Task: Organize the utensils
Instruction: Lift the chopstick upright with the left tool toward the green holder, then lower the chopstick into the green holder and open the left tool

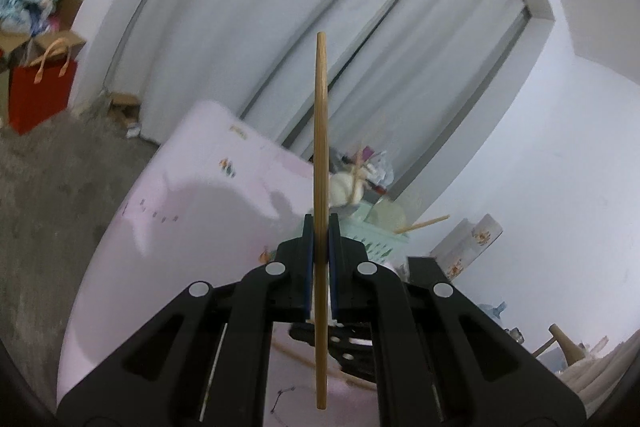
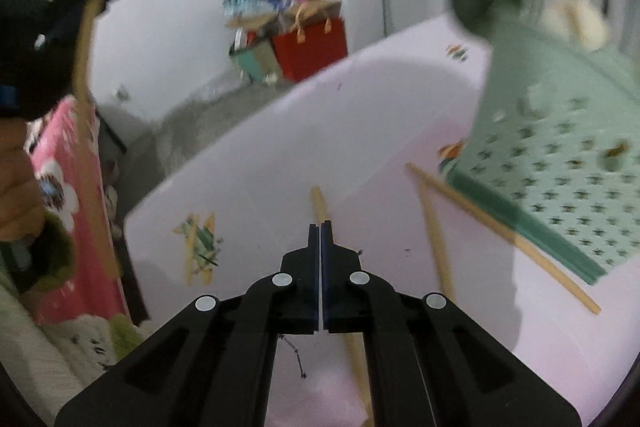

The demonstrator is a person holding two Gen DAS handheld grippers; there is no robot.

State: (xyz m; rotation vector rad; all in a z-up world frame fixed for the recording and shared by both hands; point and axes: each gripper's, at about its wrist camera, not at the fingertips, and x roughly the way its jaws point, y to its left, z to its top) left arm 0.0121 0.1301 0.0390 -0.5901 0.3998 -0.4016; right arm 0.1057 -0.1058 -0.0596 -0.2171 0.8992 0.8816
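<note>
- Step in hand, as we judge it: gathering loose chopsticks off the tabletop (image 2: pixel 280 131) for the green basket (image 2: pixel 560 115), 1 already in hand.
- Left tongs (image 1: pixel 321 239) are clamped on 1 bamboo chopstick (image 1: pixel 321 131); it stands upright between the pads, sticking out above and below them, clear of the tabletop.
- Right tongs (image 2: pixel 321 231) are fully closed, pads meeting with no gap. No earlier view, so we only note the state. A second chopstick (image 2: pixel 320 203) lies on the tabletop and passes under the tips; we cannot tell whether it is pinched, and it looks merely beneath them.
- 2 more chopsticks (image 2: pixel 500 231) lie crossed near the basket's lower edge.
- The basket sits at the right of the tabletop, perforated, with utensils already standing inside it.
- Next move, our judgement: carry the held chopstick to the basket and lower it in end first; the right tongs need to reopen and straddle the lying chopstick before closing.
- Look of the chopsticks: pale bamboo, slim, straight, tapered.
</note>
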